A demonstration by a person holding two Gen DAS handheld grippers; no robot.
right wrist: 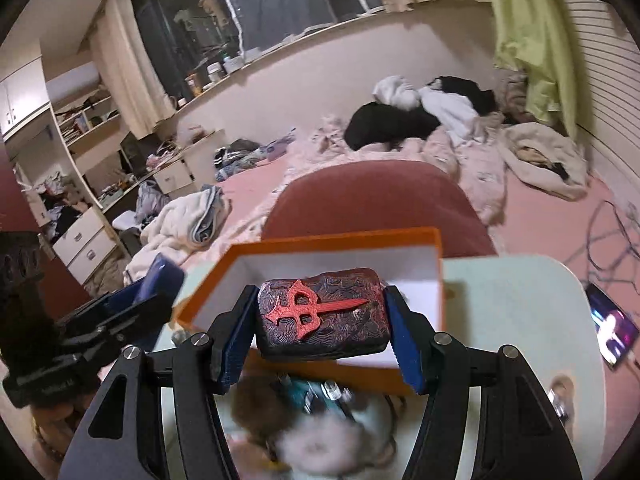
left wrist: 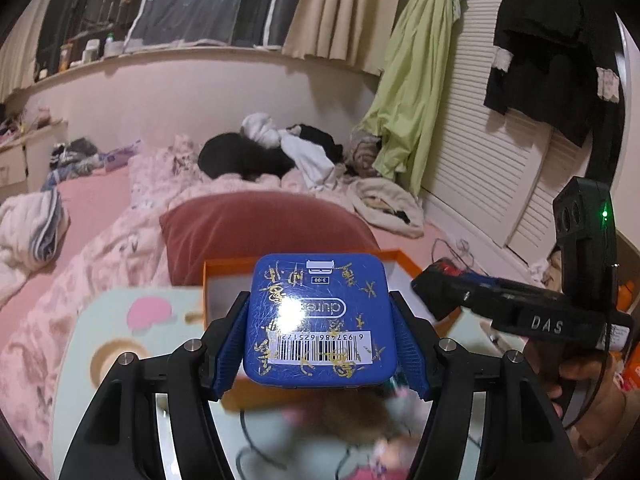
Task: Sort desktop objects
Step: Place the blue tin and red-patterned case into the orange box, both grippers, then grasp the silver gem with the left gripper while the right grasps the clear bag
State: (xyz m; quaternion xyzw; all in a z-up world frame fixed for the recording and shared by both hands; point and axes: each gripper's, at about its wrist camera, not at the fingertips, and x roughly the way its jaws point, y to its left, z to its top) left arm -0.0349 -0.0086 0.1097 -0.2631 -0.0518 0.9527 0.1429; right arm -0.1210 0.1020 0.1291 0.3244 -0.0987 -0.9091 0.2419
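The left gripper point(left wrist: 320, 320) is clamped on a scratched, rounded-square blue tin point(left wrist: 320, 316), its barcode end toward the camera, logo end pointing to twelve o'clock over the open orange cardboard box point(left wrist: 224, 272). The right gripper point(right wrist: 322, 320) pinches a dark red-black patterned rectangular case point(right wrist: 323, 316) by its short ends, long axis nine-to-three, the dagger emblem pointing to three, seemingly above that box point(right wrist: 320, 240).

fluffy heap point(right wrist: 320, 436) under the gripper blurred; orange box point(left wrist: 224, 280) partly hidden behind blue tin point(left wrist: 320, 316)
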